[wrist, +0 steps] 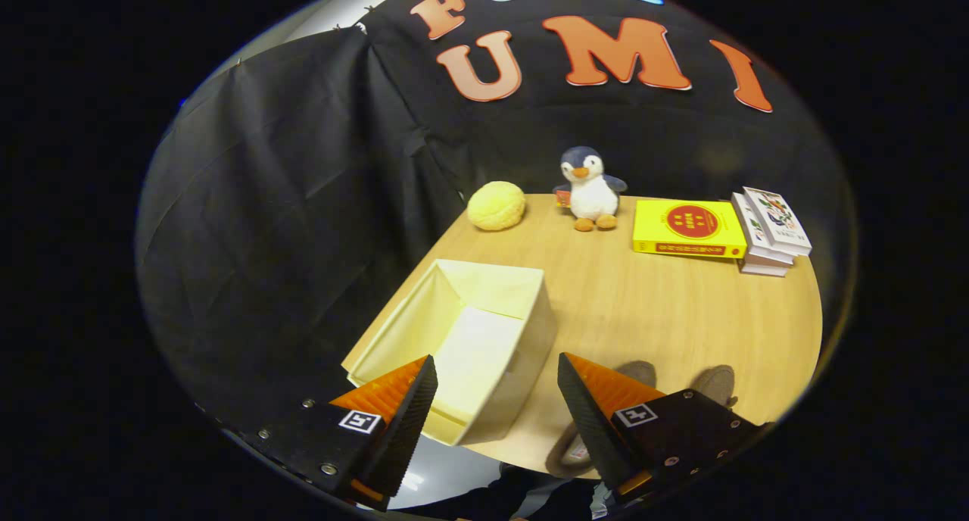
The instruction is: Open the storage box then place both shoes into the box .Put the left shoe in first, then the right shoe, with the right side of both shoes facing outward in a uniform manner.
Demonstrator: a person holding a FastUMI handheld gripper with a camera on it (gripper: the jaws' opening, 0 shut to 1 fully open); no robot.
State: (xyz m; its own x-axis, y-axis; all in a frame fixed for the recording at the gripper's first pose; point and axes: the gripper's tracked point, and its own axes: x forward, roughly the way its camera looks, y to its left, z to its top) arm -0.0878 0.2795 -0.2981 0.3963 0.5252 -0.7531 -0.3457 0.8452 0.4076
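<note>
A cream fabric storage box point(484, 332) sits open on the left part of the wooden table point(658, 309), with nothing inside it. My gripper point(496, 388) hovers above the box's near end, open, nothing between its fingers. The left finger point(394, 400) is over the box's near left corner. The right finger point(598, 407) hangs over two grey-brown shoes. One shoe point(634, 371) peeks out just beyond that finger and runs on under it. The other shoe point(715, 382) lies to its right, mostly hidden by the gripper body.
At the table's far edge stand a yellow ball-shaped plush point(496, 205) and a penguin plush point(592, 189). A yellow book point(687, 229) and a stack of white books point(768, 232) lie at the far right. Black cloth walls close in the back and left.
</note>
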